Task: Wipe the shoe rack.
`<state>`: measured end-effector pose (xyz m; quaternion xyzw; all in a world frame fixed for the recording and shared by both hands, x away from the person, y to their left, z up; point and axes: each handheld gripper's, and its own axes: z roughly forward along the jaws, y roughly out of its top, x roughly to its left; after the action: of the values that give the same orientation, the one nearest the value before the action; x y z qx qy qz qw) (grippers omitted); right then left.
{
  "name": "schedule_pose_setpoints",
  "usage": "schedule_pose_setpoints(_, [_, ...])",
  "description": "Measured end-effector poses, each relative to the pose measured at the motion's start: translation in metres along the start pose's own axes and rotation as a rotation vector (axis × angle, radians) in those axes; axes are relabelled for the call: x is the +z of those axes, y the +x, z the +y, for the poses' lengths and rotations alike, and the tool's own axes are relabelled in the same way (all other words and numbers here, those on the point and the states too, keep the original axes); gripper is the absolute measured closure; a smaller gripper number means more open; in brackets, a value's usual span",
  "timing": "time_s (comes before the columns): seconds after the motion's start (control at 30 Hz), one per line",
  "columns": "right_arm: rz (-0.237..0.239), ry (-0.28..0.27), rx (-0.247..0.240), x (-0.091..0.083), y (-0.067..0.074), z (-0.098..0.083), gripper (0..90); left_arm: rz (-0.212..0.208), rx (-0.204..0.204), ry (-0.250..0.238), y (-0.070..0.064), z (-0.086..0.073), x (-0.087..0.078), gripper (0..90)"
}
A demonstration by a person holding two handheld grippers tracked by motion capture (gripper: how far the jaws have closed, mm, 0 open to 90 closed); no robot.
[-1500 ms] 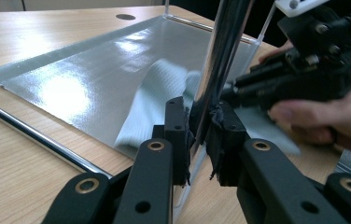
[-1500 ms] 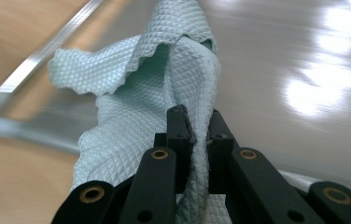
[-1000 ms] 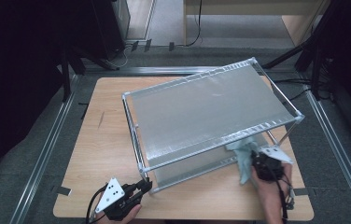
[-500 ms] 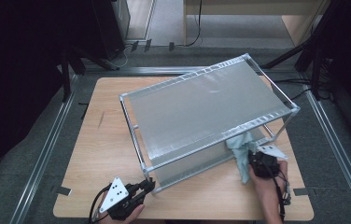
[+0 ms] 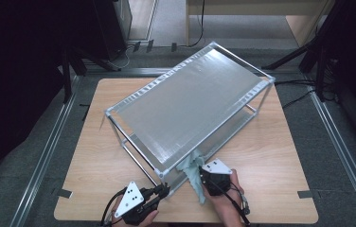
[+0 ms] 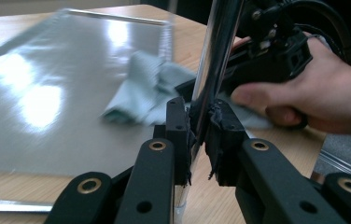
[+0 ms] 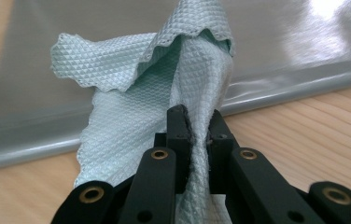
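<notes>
Your left gripper pinches the rack's near corner post. Your right gripper is clamped on the cloth, which drapes over the lower shelf's front edge.

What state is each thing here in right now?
Metal shelf rack: upright, skewed on the table.
Rack post: clamped by the left gripper.
Cloth: crumpled, pinched in the right gripper, draped onto the lower shelf.
Table: bears the rack.
</notes>
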<state>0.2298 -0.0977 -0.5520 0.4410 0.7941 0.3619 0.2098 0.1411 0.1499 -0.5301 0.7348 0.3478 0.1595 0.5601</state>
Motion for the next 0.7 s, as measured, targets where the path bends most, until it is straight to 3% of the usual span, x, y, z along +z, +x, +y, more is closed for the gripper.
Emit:
schedule_pose_setpoints(0.2, [0.083, -0.005, -0.002, 0.005, 0.024, 0.002, 83.7, -0.003, -0.005, -0.010, -0.003, 0.001, 0.007, 80.3])
schedule_pose_setpoints(0.27, [0.136, 0.009, 0.005, 0.005, 0.032, 0.003, 83.6, -0.003, -0.002, -0.011, -0.002, 0.001, 0.008, 80.4])
schedule_pose_setpoints(0.37, [0.193, 0.016, -0.011, 0.004, 0.038, 0.003, 83.5, 0.002, -0.003, -0.010, -0.001, 0.002, 0.009, 80.4])
schedule_pose_setpoints(0.43, [0.194, 0.014, -0.014, 0.002, 0.036, 0.003, 83.4, -0.003, -0.005, -0.005, 0.000, 0.003, 0.008, 80.2])
schedule_pose_setpoints(0.5, [0.173, 0.008, 0.010, -0.002, 0.025, 0.005, 83.4, -0.012, -0.013, -0.013, 0.002, 0.003, 0.005, 79.5])
schedule_pose_setpoints(0.57, [0.120, -0.015, 0.040, -0.008, 0.006, 0.007, 83.4, -0.025, -0.015, -0.061, 0.005, 0.005, -0.003, 75.7])
schedule_pose_setpoints(0.63, [0.047, -0.038, 0.069, -0.016, -0.018, 0.009, 83.4, -0.016, -0.015, -0.093, 0.008, 0.007, -0.011, 67.2])
schedule_pose_setpoints(0.7, [-0.020, -0.059, 0.128, -0.026, -0.046, 0.009, 83.4, -0.021, -0.025, -0.115, 0.011, 0.008, -0.019, 60.4])
